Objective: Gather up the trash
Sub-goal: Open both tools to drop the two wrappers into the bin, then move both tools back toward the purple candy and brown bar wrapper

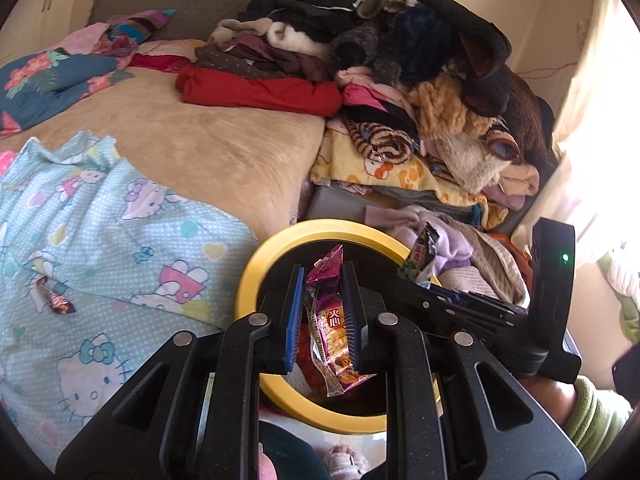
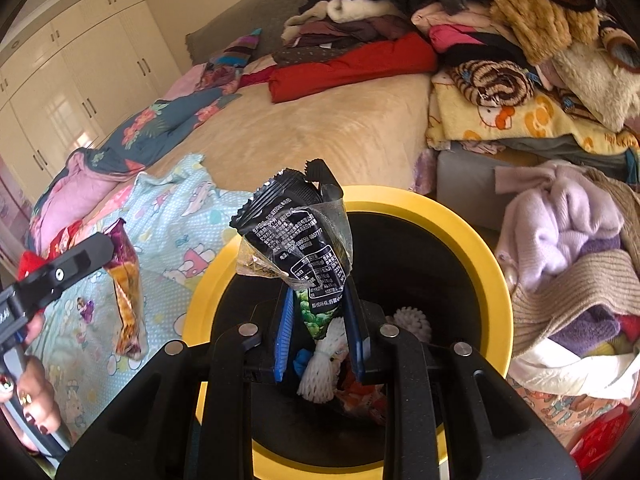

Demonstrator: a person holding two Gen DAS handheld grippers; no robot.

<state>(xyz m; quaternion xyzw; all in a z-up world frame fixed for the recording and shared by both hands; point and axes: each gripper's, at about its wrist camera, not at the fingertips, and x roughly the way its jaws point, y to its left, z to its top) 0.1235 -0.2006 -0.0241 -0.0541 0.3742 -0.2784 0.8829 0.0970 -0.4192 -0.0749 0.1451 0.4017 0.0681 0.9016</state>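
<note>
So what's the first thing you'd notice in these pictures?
The bright yellow bin by the bed, right in the middle. Each claw holds a snack wrapper over it: the left claw a pink wrapper, the right claw a black wrapper. Behind, a big pile of clothes sits on the bed.

The bin [image 2: 472, 240] has a yellow rim and a black inside. The wrapper [image 1: 330, 312] at 6 o'clock in the left view is magenta and orange; the packet [image 2: 296, 240] in the right view is black with white print, green lower down. At 9 o'clock the sheet [image 1: 120, 240] is pale blue, white-dotted, with cartoon cats. The bedcover [image 1: 208, 140] is tan. At 12 o'clock the jacket [image 1: 260, 90] is red. At 3 o'clock the sweater [image 2: 560, 224] is lilac.
</note>
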